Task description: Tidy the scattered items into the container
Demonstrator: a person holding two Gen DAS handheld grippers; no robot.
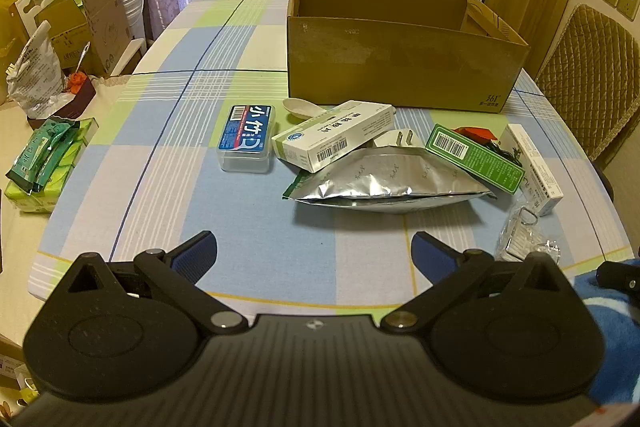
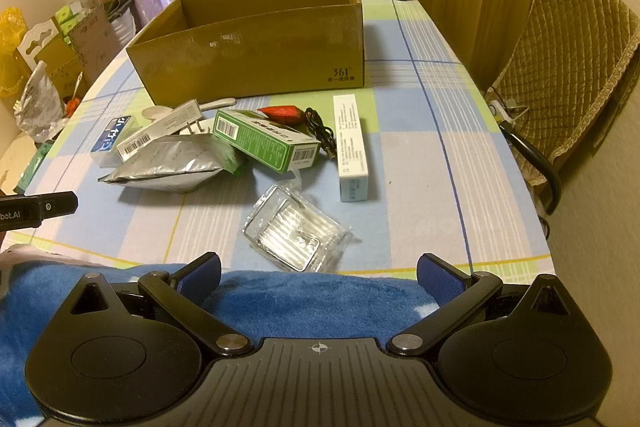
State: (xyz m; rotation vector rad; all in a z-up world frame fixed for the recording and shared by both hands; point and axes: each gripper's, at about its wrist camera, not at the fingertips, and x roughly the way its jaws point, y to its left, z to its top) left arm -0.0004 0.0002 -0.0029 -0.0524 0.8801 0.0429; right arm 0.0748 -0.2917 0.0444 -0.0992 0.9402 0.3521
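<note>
Both grippers, left gripper [image 1: 314,253] and right gripper [image 2: 319,275], hover tilted downward, spread wide.

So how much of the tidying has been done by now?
Nothing looks done: what shows of the cardboard box holds nothing. Nothing is in hand either; the left tool and right tool are both open and short of the pile. Left on the tablecloth: the silver pouch, green box, white boxes, blue-labelled case, spoon, cable and clear packet.
</note>
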